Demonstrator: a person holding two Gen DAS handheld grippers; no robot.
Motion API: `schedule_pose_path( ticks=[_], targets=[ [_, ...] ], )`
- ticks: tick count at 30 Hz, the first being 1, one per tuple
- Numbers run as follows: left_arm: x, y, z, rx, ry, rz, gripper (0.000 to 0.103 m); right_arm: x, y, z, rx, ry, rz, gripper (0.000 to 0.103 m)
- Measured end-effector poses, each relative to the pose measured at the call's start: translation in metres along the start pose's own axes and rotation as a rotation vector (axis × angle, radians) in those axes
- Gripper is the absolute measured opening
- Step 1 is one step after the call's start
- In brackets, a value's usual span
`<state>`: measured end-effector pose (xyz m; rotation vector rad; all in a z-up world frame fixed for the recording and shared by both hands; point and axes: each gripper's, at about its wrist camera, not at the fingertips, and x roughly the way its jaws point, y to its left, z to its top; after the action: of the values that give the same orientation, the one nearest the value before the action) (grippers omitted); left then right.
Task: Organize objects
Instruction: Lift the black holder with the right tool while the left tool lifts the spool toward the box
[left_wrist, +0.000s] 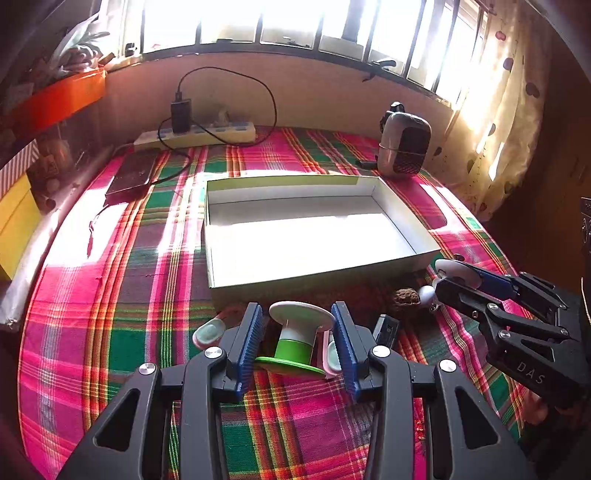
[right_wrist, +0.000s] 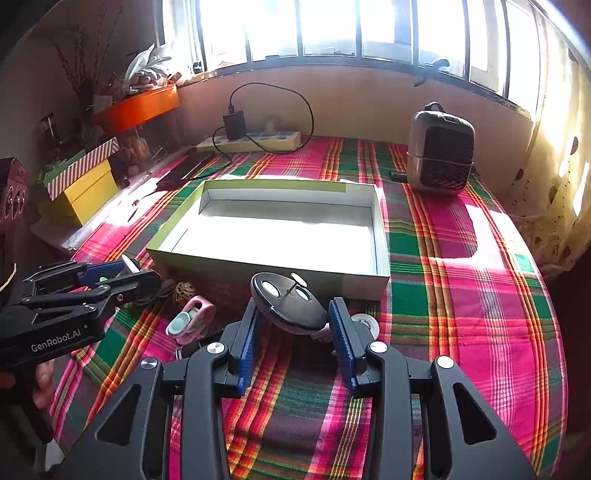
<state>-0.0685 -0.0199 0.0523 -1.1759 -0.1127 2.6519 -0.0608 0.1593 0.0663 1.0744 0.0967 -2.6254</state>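
An open white box (left_wrist: 306, 236) with green sides lies mid-table; it also shows in the right wrist view (right_wrist: 280, 236). My left gripper (left_wrist: 297, 332) is closed on a green-and-white spool (left_wrist: 297, 338), its blue pads against the spool's discs. My right gripper (right_wrist: 291, 325) holds a dark round disc-shaped object (right_wrist: 286, 302) with white ovals on it between its pads; in the left wrist view it shows at the right (left_wrist: 458, 277). Pink-and-teal clips (right_wrist: 190, 317) lie in front of the box.
A plaid cloth (left_wrist: 110, 295) covers the table. A brown nut-like ball (left_wrist: 405, 297) and a small white wheel (right_wrist: 365, 322) lie by the box front. A small heater (right_wrist: 439, 155), a power strip (right_wrist: 251, 142) with charger, and a dark tablet (left_wrist: 131, 171) are behind.
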Motion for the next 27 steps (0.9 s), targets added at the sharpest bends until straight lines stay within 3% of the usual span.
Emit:
schedule_pose_path(
  ticks=[14, 24, 27],
  targets=[
    [0.031, 0.013, 0.053, -0.024, 0.012, -0.017, 0.037, 0.026, -0.008, 0.059, -0.015, -0.027, 0.007, 0.038],
    [0.070, 0.019, 0.077, -0.010, 0.028, 0.034, 0.037, 0.086, -0.012, 0.080, -0.008, 0.039, 0.026, 0.038],
    [0.084, 0.022, 0.083, -0.014, 0.047, 0.014, 0.037, 0.105, -0.013, 0.083, -0.009, 0.069, 0.024, 0.038]
  ],
)
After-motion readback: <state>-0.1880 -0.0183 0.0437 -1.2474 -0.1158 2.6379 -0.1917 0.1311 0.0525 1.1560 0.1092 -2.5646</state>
